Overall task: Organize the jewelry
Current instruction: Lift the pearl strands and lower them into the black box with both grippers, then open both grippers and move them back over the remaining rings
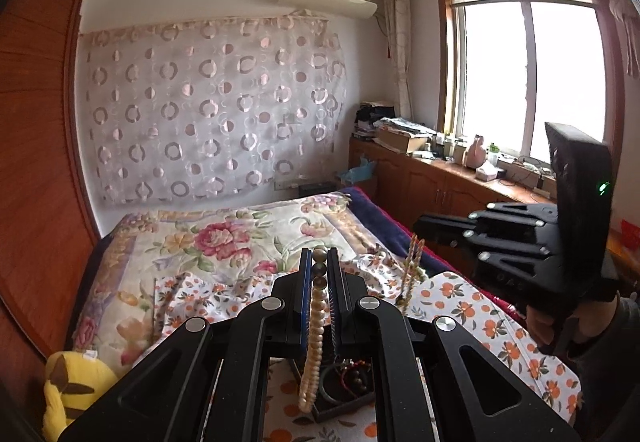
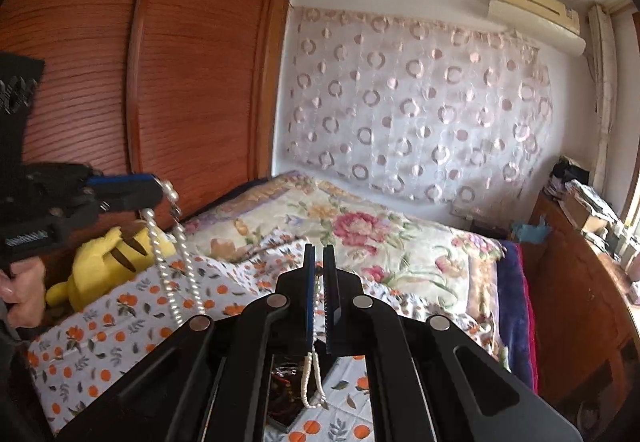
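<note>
Pearls, cream and round, strung in a necklace (image 1: 314, 342) with a few darker brown beads at the top, hang from the left tongs (image 1: 319, 262), clenched on that strand above an open dark jewelry box (image 1: 344, 394) on the bed (image 1: 224, 238). The right tongs (image 2: 319, 262) pinch a thinner strand (image 2: 314, 382), perhaps the same necklace. No legible writing.

Bed (image 2: 420, 238) carries floral quilt (image 1: 224, 238), orange-print cloth (image 1: 480, 314), dark jewelry box (image 1: 340, 398), yellow plush (image 2: 108, 262)
</note>
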A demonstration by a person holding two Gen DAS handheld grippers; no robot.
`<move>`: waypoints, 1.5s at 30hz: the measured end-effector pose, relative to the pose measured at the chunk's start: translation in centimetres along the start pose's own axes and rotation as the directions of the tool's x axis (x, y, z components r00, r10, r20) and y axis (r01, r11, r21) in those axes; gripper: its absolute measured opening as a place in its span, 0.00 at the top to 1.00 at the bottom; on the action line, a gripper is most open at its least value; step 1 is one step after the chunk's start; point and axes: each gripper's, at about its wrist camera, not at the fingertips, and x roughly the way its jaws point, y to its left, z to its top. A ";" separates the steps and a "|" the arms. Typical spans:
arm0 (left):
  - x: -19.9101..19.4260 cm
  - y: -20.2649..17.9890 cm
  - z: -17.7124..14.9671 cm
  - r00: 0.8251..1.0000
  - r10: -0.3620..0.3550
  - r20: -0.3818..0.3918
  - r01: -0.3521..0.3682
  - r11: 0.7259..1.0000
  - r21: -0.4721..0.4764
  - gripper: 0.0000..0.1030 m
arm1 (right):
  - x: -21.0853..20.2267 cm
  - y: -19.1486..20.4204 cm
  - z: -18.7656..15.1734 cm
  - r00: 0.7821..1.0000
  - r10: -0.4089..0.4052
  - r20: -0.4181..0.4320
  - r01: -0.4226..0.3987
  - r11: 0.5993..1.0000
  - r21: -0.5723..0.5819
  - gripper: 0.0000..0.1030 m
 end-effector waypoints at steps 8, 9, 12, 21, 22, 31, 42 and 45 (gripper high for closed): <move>1.0 -0.3 0.4 1.000 -0.001 0.005 0.001 1.000 -0.003 0.93 | 1.1 -0.8 -0.2 1.000 0.008 0.017 -0.009 1.000 0.012 0.96; 0.9 -0.3 0.3 1.000 0.000 0.003 0.000 1.000 -0.001 0.93 | 1.0 -1.0 -0.1 1.000 0.011 0.022 -0.011 1.000 0.011 0.96; 1.8 -0.5 0.2 1.000 0.002 -0.009 -0.002 1.000 0.002 0.93 | 0.8 -1.2 0.7 0.999 0.011 0.050 -0.012 1.000 0.012 0.96; 6.5 0.0 -1.6 0.995 -0.002 -0.105 0.002 1.000 -0.001 0.93 | 1.8 -1.6 0.9 0.999 0.017 0.035 -0.018 1.000 0.013 0.96; 6.8 0.1 -2.0 0.994 -0.003 -0.112 0.002 1.000 -0.003 0.93 | 2.2 -1.5 0.5 1.000 0.021 0.023 -0.021 1.000 0.015 0.96; 7.8 0.8 -3.3 0.991 0.007 -0.136 -0.007 1.000 0.000 0.93 | 5.5 -0.9 -2.6 0.996 0.054 -0.070 -0.051 0.998 0.039 0.95; 7.9 1.1 -7.0 0.981 0.025 -0.193 -0.026 1.000 -0.004 0.93 | 8.1 0.3 -7.0 0.979 0.096 -0.179 -0.087 0.995 0.057 0.94; 7.7 1.0 -7.6 0.978 0.030 -0.206 -0.031 1.000 0.000 0.92 | 7.9 0.6 -7.8 0.980 0.092 -0.179 -0.085 0.995 0.044 0.94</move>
